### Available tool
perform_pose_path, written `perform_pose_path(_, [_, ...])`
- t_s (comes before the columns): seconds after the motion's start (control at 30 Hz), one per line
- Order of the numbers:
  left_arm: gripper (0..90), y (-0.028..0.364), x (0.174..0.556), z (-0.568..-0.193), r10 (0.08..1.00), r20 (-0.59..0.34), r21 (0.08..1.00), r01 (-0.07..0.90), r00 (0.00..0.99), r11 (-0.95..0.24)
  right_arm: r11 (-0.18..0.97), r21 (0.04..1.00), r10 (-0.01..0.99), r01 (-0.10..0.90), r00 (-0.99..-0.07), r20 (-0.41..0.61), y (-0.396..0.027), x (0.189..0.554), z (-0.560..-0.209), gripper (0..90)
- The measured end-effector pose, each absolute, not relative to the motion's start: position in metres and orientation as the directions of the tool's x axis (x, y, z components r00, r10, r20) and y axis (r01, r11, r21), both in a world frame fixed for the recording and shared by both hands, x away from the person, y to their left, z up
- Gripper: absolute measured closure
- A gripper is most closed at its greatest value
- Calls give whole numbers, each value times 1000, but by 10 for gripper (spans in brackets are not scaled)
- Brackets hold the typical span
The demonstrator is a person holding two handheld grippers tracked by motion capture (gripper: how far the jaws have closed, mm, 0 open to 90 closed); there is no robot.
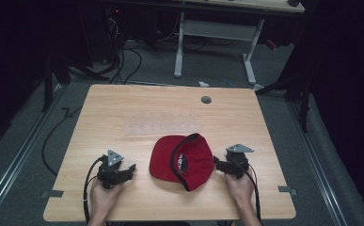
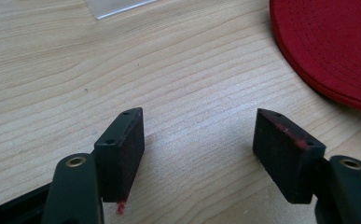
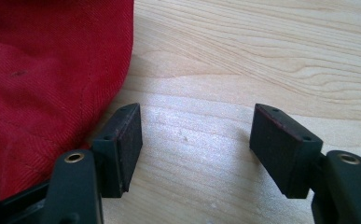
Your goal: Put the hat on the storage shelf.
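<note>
A pale wooden bench carries everything here, and the red cap lying on its near half serves as the landmark. The cap rests upside down, its dark-edged opening facing up and its brim pointing toward the left tongs' side. Beyond the cap, farther up the bench, lies a clear flat sheet, and beyond that again, near the far edge, sits a small grey round plug.

The left tongs rest low over the bench just left of the cap, apart from it, held in the person's left hand. In the left gripper view the left tongs stand open with only bare wood between the jaws; the cap's stitched brim lies ahead and to one side, untouched.

The right tongs sit just right of the cap, held by the right hand, their tips at the cap's edge. In the right gripper view the right tongs are likewise open and grip nothing; the cap's red cloth lies just outside one jaw, close beside it, with bare wood between the pads.
</note>
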State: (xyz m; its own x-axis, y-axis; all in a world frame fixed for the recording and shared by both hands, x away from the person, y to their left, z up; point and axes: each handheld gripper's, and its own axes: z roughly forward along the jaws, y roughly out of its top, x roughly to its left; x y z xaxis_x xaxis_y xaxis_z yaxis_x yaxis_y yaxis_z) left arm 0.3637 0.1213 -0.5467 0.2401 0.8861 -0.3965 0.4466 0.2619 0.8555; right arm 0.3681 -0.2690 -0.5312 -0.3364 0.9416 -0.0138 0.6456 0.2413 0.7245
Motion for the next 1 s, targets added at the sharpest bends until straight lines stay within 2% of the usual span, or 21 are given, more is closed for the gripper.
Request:
perform_pose_path(0.4, [325,120,364,-547,886,-399,854,448,236,265,239,724,942,647,-335,-13,-269,368,-531,341])
perform_pose_path(0.57, [323,119,364,-547,886,-399,854,448,236,266,255,720,937,646,-348,-20,-268,369,-532,284])
perform_pose_path(0.77, [321,119,365,-547,887,-396,854,450,237,261,261,718,934,645,-357,-18,-268,369,-531,276])
perform_pose_path(0.87, [319,119,365,-547,887,-396,854,450,236,262,261,715,934,649,-356,-18,-268,369,-531,283])
perform_pose_path(0.93, [319,119,365,-547,888,-396,854,449,235,262,267,703,934,659,-357,-20,-269,367,-529,338])
perform_pose_path(1.0, [317,119,365,-547,888,-395,855,448,236,261,270,702,934,659,-357,-24,-270,367,-528,346])
